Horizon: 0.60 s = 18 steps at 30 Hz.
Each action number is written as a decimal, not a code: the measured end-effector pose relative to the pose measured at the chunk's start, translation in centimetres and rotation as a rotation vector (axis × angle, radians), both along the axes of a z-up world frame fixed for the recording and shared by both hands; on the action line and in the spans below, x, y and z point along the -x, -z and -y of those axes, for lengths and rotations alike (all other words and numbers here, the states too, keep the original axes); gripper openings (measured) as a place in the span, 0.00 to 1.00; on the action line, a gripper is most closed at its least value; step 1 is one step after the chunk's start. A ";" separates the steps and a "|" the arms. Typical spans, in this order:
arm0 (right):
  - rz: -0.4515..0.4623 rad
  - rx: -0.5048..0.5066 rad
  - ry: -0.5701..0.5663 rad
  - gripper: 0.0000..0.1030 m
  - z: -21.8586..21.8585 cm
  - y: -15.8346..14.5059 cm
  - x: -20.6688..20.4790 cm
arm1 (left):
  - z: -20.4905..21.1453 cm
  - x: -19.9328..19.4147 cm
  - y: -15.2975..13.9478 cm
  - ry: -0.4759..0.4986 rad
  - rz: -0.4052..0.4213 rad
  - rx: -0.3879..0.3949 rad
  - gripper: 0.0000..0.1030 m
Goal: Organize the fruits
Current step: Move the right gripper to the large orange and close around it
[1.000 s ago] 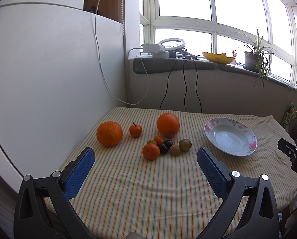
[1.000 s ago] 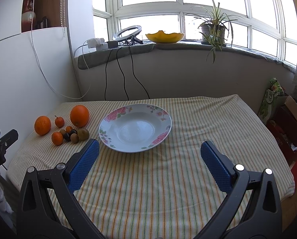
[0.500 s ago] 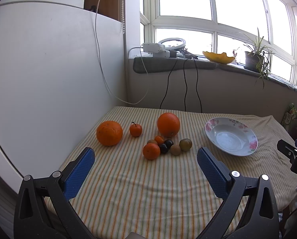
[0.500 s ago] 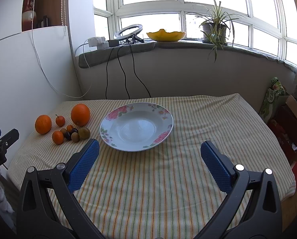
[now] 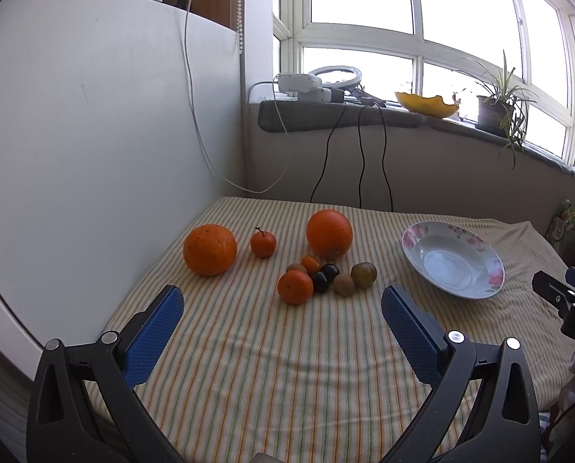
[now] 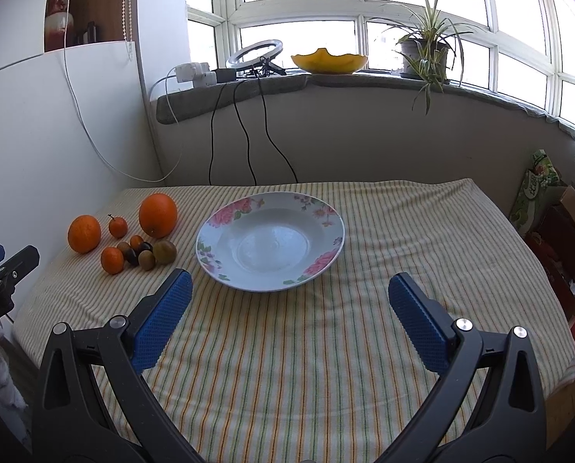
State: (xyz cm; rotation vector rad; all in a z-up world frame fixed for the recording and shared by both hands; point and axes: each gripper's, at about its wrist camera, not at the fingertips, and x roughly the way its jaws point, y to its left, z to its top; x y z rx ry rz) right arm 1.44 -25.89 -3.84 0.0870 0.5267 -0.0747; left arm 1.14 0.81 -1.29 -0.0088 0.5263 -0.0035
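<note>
1. Sunlit windows curve behind a sill that carries a ring light [image 6: 255, 52], a yellow bowl [image 6: 329, 62] and a potted plant [image 6: 424, 51]; below it a counter [image 5: 287, 366] is covered in a striped cloth
2. Fruits sit grouped on the counter's left part: a large orange [image 5: 209, 249] nearest the white wall, a small tangerine with a stem [image 5: 263, 243] beside it, and a second large orange [image 5: 329, 234] further right
3. In front of these lies a tight cluster: a mandarin [image 5: 295, 286], two dark plums [image 5: 324, 277], a tiny orange fruit [image 5: 310, 263], a brown kiwi [image 5: 343, 284] and a greenish round fruit [image 5: 363, 274], most of them touching a neighbour
4. A floral plate [image 6: 225, 220] rests to the right of the fruits, apart from them, with nothing in it
5. The left gripper [image 5: 281, 305] hovers above the cloth short of the cluster, its blue fingers [image 5: 154, 337] spread wide and holding nothing
6. The right gripper [image 6: 289, 295] faces the plate's near rim, fingers [image 6: 418, 328] likewise released and bare
</note>
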 end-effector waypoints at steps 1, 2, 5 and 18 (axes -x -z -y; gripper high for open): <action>-0.002 -0.004 -0.013 1.00 -0.1 0.1 -0.2 | -0.1 -0.1 0.2 0.003 -0.006 0.004 0.99; -0.005 -0.006 -0.025 1.00 -0.2 0.1 -0.5 | -0.3 -0.3 0.4 0.005 -0.013 0.009 0.97; -0.009 0.000 -0.068 1.00 -0.8 0.2 -1.2 | -0.8 -0.9 1.1 0.009 -0.043 0.032 0.92; -0.097 0.041 -0.359 0.82 -6.2 1.0 -6.6 | -3.4 -4.0 4.2 0.051 -0.163 0.160 0.67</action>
